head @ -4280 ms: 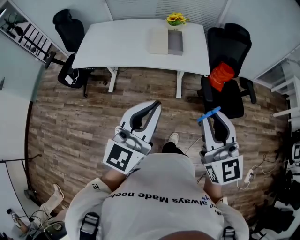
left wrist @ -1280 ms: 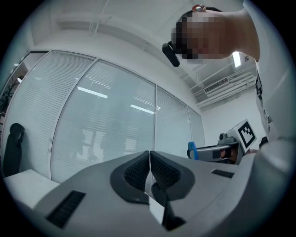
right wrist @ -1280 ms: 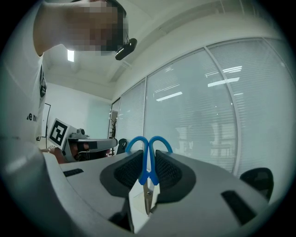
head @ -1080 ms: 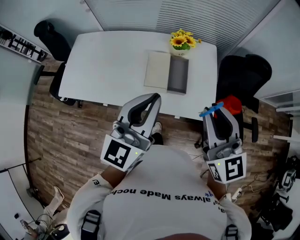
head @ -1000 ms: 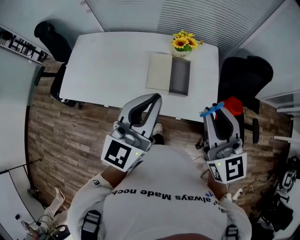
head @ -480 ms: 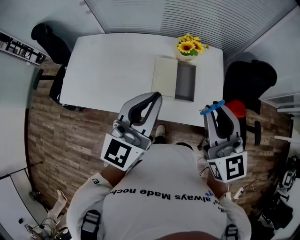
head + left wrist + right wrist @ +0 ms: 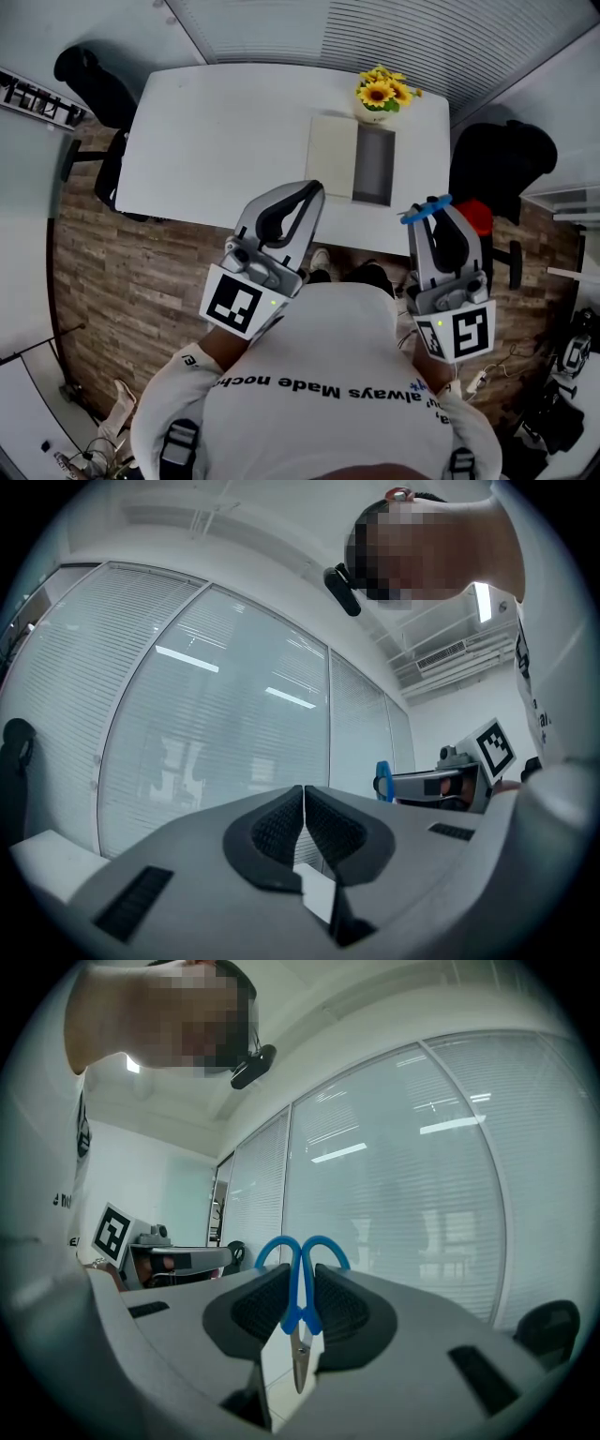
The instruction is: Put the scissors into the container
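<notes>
Scissors point(image 7: 301, 1321) clamped upright in right gripper point(image 7: 301, 1274), blue loops above the pads, blades pointing down; well apart from the grey container point(image 7: 373, 167) on white table point(image 7: 216, 122). Left gripper point(image 7: 304, 799) jaws pressed together, empty. Probably light, rigid, slick plastic; hold at handle neck looks sound, could pivot

an office: white desk point(image 7: 234, 131), black swivel chairs point(image 7: 502, 164), glass partition walls with blinds point(image 7: 422, 1176)
</notes>
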Available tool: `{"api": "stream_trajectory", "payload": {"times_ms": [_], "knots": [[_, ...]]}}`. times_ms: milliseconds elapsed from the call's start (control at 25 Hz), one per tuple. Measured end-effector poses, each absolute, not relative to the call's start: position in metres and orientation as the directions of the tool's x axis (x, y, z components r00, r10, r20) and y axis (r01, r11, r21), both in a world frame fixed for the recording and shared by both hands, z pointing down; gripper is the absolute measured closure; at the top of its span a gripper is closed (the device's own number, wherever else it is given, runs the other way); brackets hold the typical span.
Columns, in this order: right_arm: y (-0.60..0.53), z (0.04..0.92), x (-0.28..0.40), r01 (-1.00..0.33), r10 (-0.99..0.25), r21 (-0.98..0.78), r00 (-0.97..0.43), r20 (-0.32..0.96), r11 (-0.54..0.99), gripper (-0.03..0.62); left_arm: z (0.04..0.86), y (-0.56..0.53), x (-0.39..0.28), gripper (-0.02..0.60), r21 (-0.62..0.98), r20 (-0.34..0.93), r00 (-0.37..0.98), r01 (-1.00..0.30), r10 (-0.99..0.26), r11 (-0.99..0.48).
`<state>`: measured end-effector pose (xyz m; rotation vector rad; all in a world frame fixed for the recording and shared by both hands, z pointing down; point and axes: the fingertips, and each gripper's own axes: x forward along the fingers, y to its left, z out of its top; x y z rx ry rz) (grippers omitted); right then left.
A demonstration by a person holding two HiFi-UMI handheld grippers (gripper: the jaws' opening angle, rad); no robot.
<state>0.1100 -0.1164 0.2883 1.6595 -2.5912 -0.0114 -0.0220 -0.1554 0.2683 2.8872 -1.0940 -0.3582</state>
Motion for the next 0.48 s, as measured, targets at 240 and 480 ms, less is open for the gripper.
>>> {"api": "stream_trajectory", "payload": {"times_ms": [240, 480], "knots": [[-0.122, 0.287, 0.114, -0.906, -0.907, 0.047, -0.419, 0.043, 0.421, 0.502, 0.268, -0.160, -0.013, 0.558, 0.101, -0.204, 0.738, -0.637, -0.643, -0.764], [-0.126, 0.289, 0.121, -0.901, -0.902, 0.057, -0.428, 0.053, 0.430, 0.502, 0.272, -0.165, -0.006, 0.558, 0.102, -0.206, 0.733, -0.643, -0.649, -0.759]]}}
